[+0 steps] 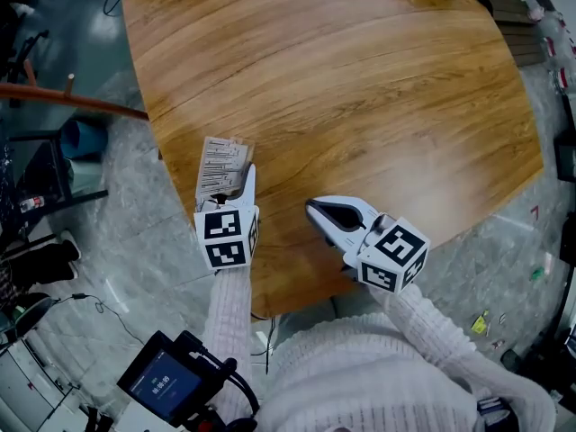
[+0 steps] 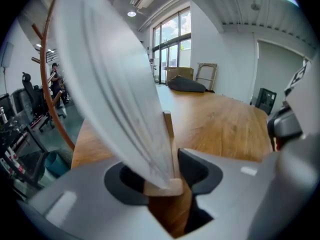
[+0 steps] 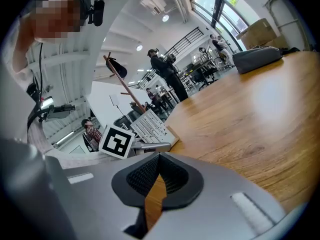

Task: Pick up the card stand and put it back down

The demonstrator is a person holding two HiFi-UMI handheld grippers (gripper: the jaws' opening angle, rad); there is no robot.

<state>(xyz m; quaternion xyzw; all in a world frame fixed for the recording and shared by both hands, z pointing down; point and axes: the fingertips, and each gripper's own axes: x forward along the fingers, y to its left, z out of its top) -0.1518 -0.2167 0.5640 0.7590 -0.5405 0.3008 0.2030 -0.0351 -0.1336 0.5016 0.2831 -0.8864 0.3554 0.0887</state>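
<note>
The stand sits between the jaws of the left gripper, deep against the pads. Its base is a small pale wooden block. The pads look to be touching the block on both sides, so I judge it gripped, though not firmly. Whether the base rests on the table or is already clear of it, I cannot tell.

A thick sheaf of white cards rises from the base and leans up over one jaw, well past the tips. The faces of the cards carry rows of fine print, too small to read. A thin wooden upright shows just behind them, beyond the tips.

The likely trouble is the height of the load. The grip is low on a narrow block with the cards leaning off to one side, so a light squeeze could let the stand swivel between the pads during a lift. The cards look loose in their slot, so a jolt or a tilt could spill them. The jaw under the lean could also catch their lower edge.

The stand is close to the table's near edge, so setting it down carelessly could leave it overhanging or send it off.

The right gripper hangs off to the side, its jaws drawn together to a thin slit with nothing between them.
</note>
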